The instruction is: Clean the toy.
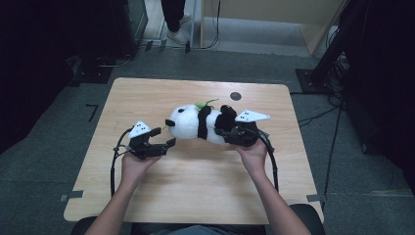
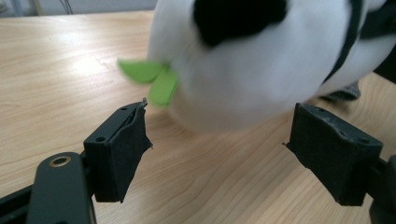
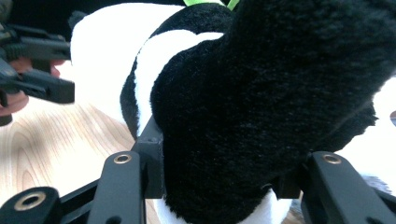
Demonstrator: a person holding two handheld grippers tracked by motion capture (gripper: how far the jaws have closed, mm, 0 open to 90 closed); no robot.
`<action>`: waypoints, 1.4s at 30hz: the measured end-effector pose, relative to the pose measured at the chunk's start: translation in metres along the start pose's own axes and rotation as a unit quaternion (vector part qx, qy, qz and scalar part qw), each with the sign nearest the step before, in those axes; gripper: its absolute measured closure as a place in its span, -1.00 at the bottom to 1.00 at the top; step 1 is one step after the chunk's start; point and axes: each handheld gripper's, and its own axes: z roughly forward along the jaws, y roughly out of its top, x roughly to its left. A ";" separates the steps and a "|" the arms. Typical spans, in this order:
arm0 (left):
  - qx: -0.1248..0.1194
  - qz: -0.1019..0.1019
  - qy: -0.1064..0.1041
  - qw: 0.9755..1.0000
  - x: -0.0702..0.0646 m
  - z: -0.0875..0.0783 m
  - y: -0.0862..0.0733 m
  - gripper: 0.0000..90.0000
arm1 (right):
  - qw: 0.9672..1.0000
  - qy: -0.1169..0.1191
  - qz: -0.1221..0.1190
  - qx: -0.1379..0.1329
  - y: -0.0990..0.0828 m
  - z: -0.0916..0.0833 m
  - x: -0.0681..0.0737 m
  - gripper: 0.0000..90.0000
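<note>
Panda plush [image 1: 198, 122] lies on its side mid tabletop [image 1: 195, 186], head toward my left gripper [image 1: 155, 143]. High view: right gripper [image 1: 230, 131] sits at the toy's rear end. Right gripper view adds what the top cam can't: fingers [image 3: 152, 154] clamped on a black leg, fur bulging between them. Left gripper view: fingers [image 2: 119, 156] wide apart w/ nothing between, white head just ahead of them, green leaf [image 2: 152, 79] sticking out at the muzzle. Pic there is blurred, so I can't tell about contact.
</note>
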 end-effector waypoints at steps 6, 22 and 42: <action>-0.015 0.021 -0.035 0.999 0.000 0.003 -0.002 -0.58 | 1.000 0.015 0.013 -0.020 0.006 -0.014 0.002 0.12; -0.046 0.063 -0.038 0.996 -0.009 0.006 0.000 -0.74 | 0.996 0.090 0.021 0.017 0.006 -0.009 0.014 0.11; -0.017 0.035 -0.025 0.999 -0.017 0.002 0.003 0.31 | 0.997 0.064 0.013 0.031 0.002 -0.002 0.015 -0.31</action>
